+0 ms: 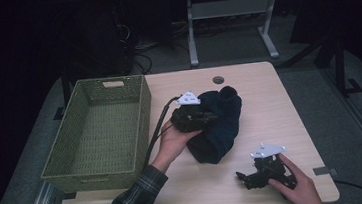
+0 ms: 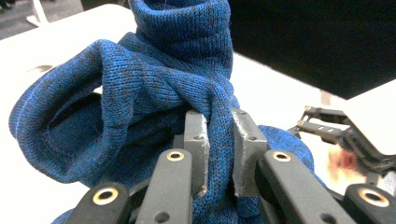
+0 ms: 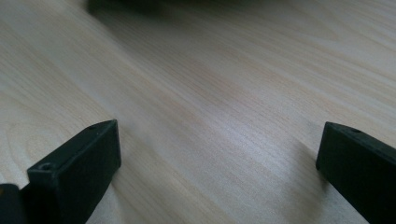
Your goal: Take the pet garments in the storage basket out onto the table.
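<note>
A dark blue knitted garment (image 1: pixel 220 126) lies bunched in the middle of the wooden table (image 1: pixel 264 104). My left gripper (image 1: pixel 209 118) is pressed into its left side. In the left gripper view the jaws are shut on a fold of the blue knit (image 2: pixel 168 70), which bulges between the grey pads (image 2: pixel 195 140). My right gripper (image 1: pixel 243 178) rests low over the table near the front right edge, apart from the garment. Its jaws stand wide apart over bare wood (image 3: pixel 210 107) in the right gripper view, open with nothing between them.
A green woven basket (image 1: pixel 141 126) with nothing in it stands on the left part of the table, just left of my left hand. A round cable hole (image 1: pixel 218 80) sits at the table's back edge. Table legs and cables stand on the floor beyond.
</note>
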{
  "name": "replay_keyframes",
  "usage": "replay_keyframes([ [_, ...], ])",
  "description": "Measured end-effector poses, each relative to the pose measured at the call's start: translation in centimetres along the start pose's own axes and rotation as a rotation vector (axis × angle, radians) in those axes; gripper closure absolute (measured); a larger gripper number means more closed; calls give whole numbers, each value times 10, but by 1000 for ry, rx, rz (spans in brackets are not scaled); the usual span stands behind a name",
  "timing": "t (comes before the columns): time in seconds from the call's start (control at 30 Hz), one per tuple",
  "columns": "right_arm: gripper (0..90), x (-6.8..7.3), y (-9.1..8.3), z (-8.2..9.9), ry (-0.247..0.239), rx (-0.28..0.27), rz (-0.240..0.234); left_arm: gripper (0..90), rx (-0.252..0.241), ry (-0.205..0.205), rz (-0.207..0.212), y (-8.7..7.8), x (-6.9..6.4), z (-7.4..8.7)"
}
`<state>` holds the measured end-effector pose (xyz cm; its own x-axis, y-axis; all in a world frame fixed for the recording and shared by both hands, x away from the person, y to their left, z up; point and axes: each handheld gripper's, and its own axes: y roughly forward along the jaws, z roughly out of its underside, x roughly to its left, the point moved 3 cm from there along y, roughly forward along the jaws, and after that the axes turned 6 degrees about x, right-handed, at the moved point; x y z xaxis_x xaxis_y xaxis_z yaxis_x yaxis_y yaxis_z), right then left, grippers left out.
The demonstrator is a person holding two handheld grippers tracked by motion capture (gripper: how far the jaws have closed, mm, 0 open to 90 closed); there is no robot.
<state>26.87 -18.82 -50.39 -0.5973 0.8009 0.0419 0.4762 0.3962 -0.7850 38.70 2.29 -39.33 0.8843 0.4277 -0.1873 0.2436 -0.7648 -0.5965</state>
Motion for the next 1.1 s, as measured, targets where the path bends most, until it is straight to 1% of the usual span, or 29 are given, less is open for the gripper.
replay_keyframes([
  [0.17,0,0,0,0,0,1,0,781,45,-5,8,25,2,8],
  [0.2,0,0,0,0,1,0,0,781,51,-12,11,30,2,10],
  [0.37,0,0,0,0,0,0,0,781,96,2,13,52,1,18],
  [0.5,0,0,0,0,0,-2,-1,779,126,3,12,66,0,23],
  [0.53,0,0,0,0,0,-3,0,777,140,7,11,69,1,25],
  [0.6,0,0,0,0,-3,-3,1,769,152,0,5,75,2,29],
  [0.63,0,0,0,0,-4,-1,2,762,163,2,9,77,4,31],
  [0.67,0,0,0,0,-3,-1,2,753,163,-4,10,79,4,33],
  [0.7,0,0,0,0,-5,-2,2,735,166,-6,10,80,4,33],
  [0.73,0,0,0,0,-3,0,1,665,169,-7,13,80,4,34],
  [0.77,0,0,0,0,-3,0,1,665,167,-3,13,79,4,33],
  [0.8,0,0,0,0,-5,-2,2,590,161,0,11,77,3,32],
  [0.83,0,0,0,0,-5,-2,2,590,159,7,8,75,3,30],
  [0.9,0,0,0,0,-3,-1,1,514,150,9,15,70,1,27],
  [0.93,0,0,0,0,-4,-2,0,495,150,21,11,66,1,26],
  [0.97,0,0,0,0,-1,-3,0,429,151,24,10,63,1,24],
  [1.0,0,0,0,0,-1,-3,0,429,144,18,14,61,0,23],
  [1.03,0,0,0,0,1,-2,-1,405,145,31,11,57,1,22],
  [1.1,0,0,0,0,-3,-1,1,349,138,39,7,52,0,21],
])
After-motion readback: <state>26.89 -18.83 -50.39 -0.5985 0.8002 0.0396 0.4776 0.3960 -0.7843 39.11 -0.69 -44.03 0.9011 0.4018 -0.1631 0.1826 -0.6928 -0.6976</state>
